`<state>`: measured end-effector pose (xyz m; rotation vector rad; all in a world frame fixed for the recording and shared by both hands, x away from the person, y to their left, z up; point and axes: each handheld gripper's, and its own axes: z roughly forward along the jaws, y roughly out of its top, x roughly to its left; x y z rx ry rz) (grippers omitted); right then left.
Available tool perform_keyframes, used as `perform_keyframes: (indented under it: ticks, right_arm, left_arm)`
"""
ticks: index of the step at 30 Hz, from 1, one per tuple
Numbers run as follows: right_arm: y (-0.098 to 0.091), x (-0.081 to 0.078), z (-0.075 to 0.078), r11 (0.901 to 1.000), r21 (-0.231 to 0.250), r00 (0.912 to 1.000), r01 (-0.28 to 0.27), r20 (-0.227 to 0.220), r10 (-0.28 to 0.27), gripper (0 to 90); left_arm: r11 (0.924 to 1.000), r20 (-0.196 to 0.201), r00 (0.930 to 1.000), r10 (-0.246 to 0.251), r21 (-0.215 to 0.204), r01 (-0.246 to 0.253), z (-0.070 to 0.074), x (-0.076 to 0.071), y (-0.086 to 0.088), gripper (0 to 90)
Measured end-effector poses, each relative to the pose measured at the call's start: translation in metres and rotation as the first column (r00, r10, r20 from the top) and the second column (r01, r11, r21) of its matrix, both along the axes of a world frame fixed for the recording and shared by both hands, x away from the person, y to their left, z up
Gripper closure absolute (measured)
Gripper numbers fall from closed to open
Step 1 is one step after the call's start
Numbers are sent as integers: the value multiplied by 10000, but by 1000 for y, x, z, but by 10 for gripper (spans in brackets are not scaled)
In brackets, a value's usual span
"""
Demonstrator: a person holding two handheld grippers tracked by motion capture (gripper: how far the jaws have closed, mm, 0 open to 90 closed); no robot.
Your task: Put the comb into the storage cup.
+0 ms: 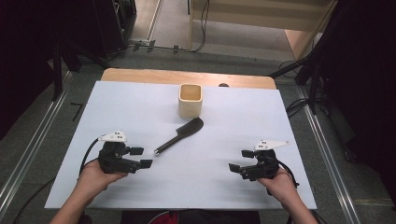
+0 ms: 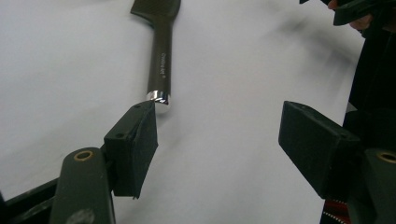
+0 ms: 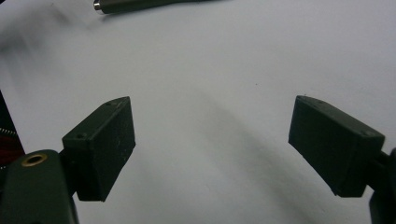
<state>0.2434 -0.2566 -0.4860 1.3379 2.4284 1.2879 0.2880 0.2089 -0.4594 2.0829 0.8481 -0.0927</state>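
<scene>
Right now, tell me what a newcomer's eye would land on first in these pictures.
First the black spatula, lying slantwise mid-sheet on the white table cover, its silver-tipped handle end pointing toward the left gripper. Just behind its blade stands an open, cream square cup. Both the left gripper and the right gripper sit near the front edge, jaws wide apart.

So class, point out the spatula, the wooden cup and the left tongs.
spatula [image 1: 180, 135]: high view, on its handle.
wooden cup [image 1: 190, 108]: high view, on its front wall.
left tongs [image 1: 141, 157]: high view, midway between the open tips.
</scene>
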Motion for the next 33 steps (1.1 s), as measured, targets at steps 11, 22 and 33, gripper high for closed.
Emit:
perform_keyframes:
  ticks: [11, 22, 33]
  right_arm:
    - [1, -1, 0, 10000, 28, 10000, -32, -8, 32, 130]
    - [2, 0, -1, 9999, -29, 9999, -150, -43, 150, 130]
    - [1, 0, -2, 9999, -52, 9999, -125, -36, 125, 130]
  left_arm:
    - [9998, 58, 9999, 160, 72, -161, -3, -4, 15, 295]
    - [10000, -366, 9993, -24, 88, 27, -4, -2, 19, 313]
    - [9996, 134, 9995, -279, 26, 278, -1, -2, 13, 348]
